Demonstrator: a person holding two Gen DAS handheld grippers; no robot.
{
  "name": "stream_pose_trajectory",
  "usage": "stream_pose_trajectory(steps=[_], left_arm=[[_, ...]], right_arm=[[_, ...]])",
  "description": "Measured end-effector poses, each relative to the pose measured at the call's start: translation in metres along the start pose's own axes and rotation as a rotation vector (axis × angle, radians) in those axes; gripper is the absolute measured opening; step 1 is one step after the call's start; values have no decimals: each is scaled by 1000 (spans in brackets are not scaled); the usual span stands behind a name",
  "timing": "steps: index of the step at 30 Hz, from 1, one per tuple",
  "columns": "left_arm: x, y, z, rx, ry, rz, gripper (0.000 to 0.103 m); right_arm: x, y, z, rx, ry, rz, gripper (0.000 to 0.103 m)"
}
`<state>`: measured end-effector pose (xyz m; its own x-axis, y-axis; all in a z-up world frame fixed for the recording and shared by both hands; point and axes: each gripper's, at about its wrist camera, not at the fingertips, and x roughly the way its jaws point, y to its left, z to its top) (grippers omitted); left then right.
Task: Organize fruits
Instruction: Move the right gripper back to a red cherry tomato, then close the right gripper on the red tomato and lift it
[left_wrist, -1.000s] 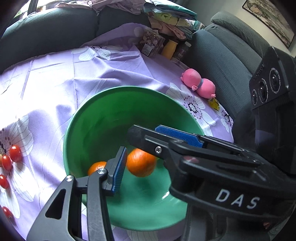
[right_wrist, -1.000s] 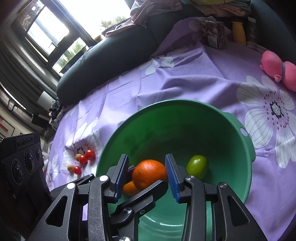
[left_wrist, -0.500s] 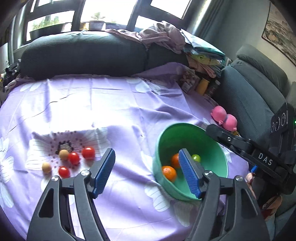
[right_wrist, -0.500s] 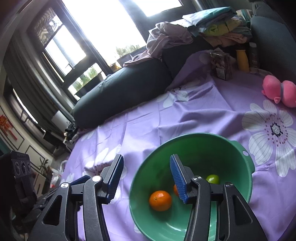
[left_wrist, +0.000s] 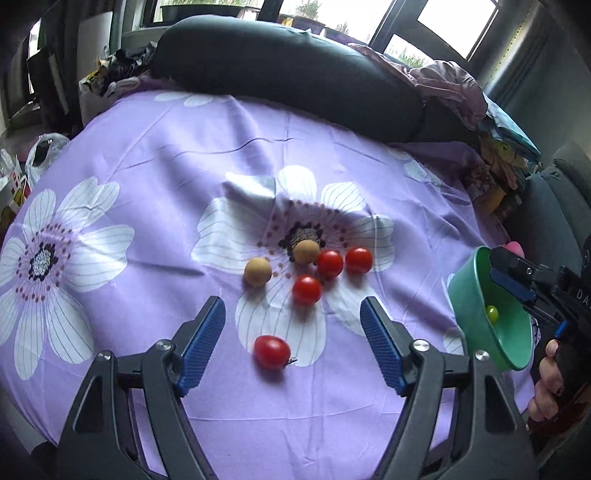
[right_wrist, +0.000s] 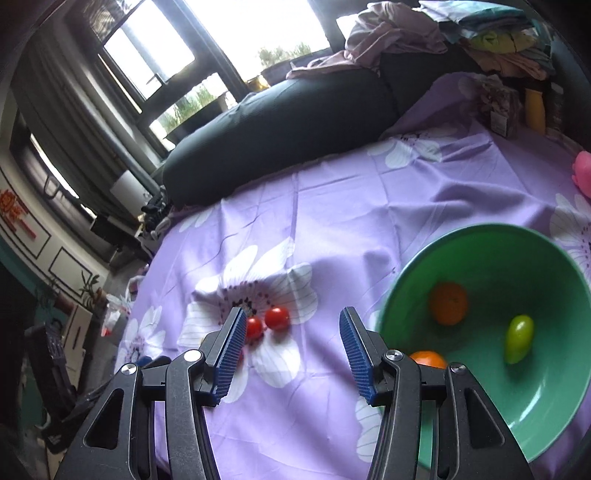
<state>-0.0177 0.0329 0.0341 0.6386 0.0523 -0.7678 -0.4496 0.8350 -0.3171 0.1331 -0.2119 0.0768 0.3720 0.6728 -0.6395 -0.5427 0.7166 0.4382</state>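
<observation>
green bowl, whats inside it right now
The green bowl holds an orange, a green fruit and a second orange, partly covered by the right claw.

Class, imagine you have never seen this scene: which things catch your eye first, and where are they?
A cluster of red tomatoes and two tan balls lies on a white flower printed on the purple cloth, just ahead of the open, empty left gripper. To the right sits a green bowl holding two oranges and one green fruit.
</observation>
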Motion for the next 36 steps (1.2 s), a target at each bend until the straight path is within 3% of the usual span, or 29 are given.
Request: stream_pose_trajectory(steps=[8, 12, 16, 25, 30, 36], left_arm=[[27, 3, -12, 17, 67, -14, 66], [39, 4, -18, 32, 106, -6, 54], [46, 8, -22, 14, 136, -15, 49], [45, 10, -24, 28, 132, 13, 37], [46, 11, -25, 48, 127, 46, 28], [44, 11, -28, 62, 109, 62, 28]], right_arm=[[79, 32, 0, -31, 181, -98, 54], [114, 30, 3, 14, 223, -133, 51], [139, 31, 2, 11, 270, -170, 47], [159, 34, -3, -2, 306, -186, 43], [162, 41, -5, -42, 294, -224, 35], [160, 42, -8, -53, 285, -223, 33]])
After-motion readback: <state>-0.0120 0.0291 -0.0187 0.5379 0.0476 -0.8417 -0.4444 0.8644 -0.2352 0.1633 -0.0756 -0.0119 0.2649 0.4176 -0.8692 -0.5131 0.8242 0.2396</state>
